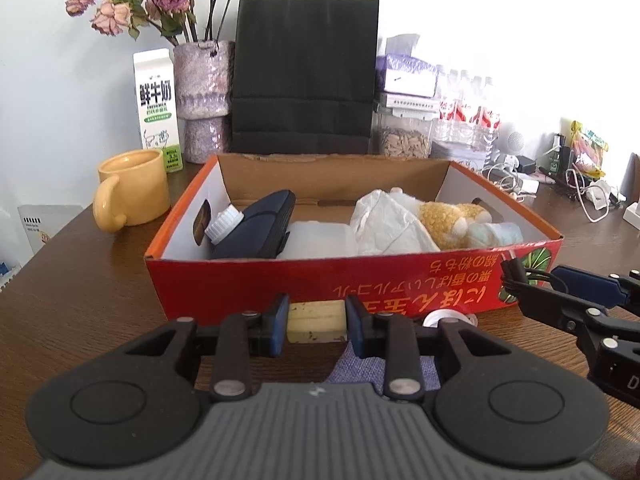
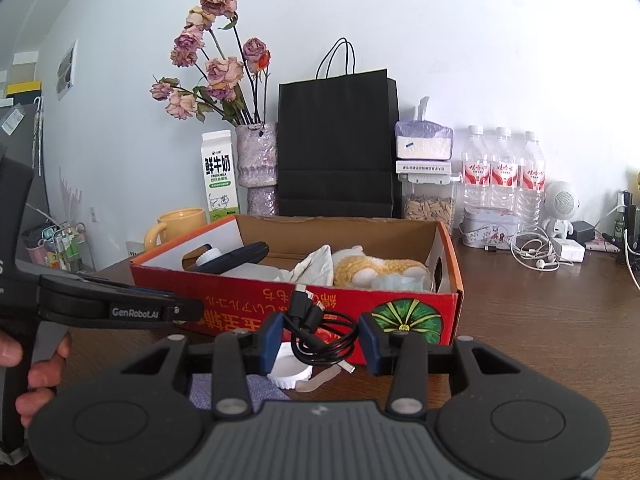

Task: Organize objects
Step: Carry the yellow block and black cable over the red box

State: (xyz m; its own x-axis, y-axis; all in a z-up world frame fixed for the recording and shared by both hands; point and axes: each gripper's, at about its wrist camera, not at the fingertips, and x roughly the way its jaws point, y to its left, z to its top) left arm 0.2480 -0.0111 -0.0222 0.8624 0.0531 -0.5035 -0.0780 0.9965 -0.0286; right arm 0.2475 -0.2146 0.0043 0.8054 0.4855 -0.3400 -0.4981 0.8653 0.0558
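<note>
- The red box (image 1: 360,280) on the brown table (image 1: 80,280) already has lots of things in it: a dark blue case (image 1: 260,224), a bottle with a white cap (image 1: 224,224), a white bag (image 1: 384,220) and a fluffy yellow toy (image 1: 452,220).
- The left gripper (image 1: 317,320) is squeezed onto a pale yellow block (image 1: 317,320), right in front of the box. It is not inside yet.
- The right gripper (image 2: 320,340) holds a bundle of black cable (image 2: 320,332) between its blue pads, also in front of the box.
- A white lid (image 2: 290,368) and a purple cloth (image 2: 232,392) lie on the table near the grippers.
- So I think the job is over halfway done. The block and cable probably go in next, then perhaps the lid and cloth.
</note>
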